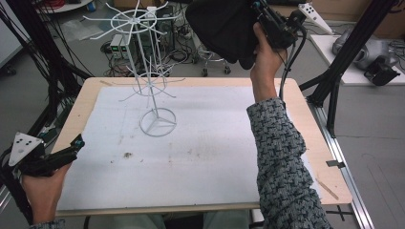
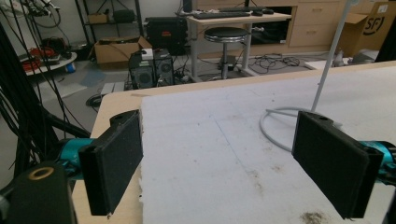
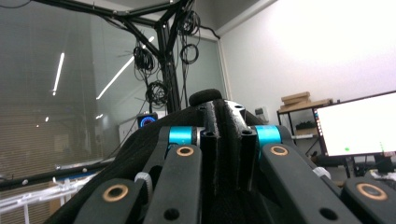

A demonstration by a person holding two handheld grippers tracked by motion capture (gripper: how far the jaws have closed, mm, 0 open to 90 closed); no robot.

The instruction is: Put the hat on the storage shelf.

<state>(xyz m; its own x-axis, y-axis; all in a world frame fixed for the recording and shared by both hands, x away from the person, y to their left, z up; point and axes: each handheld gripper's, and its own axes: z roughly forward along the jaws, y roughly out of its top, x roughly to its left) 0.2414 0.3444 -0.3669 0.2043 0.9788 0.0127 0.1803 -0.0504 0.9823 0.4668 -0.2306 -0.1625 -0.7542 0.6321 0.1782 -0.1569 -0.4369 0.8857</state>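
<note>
Black soft fabric cap (image 1: pixel 224 28), dark and limp, hangs high above the far right part of the table, held up in the air by the right gripper (image 1: pixel 260 21). In the right gripper view the two black jaws are pressed together with a fold of the black fabric (image 3: pixel 224 140) pinched between them; the cloth drapes down on both sides of the jaws. The person's right hand (image 1: pixel 265 59) grips the tool, with a sleeve in a grey and black woven pattern (image 1: pixel 279 157) running back to the near edge.

White wire display stand (image 1: pixel 150 71), with a round ring base and thin radiating hook arms at two levels, stands upright on the white foam sheet (image 1: pixel 191 152) that covers the light wooden table (image 1: pixel 81 105). The cap is well apart from the stand, up and to its right.

The left gripper (image 1: pixel 76 143) rests low at the near left corner of the table, pointing towards the stand. In the left gripper view its jaws stand wide apart with nothing between the pads (image 2: pixel 114 163).

Readable writing: a cardboard box (image 2: pixel 371 23) in the background of the left gripper view bears the letters "SF".
</note>
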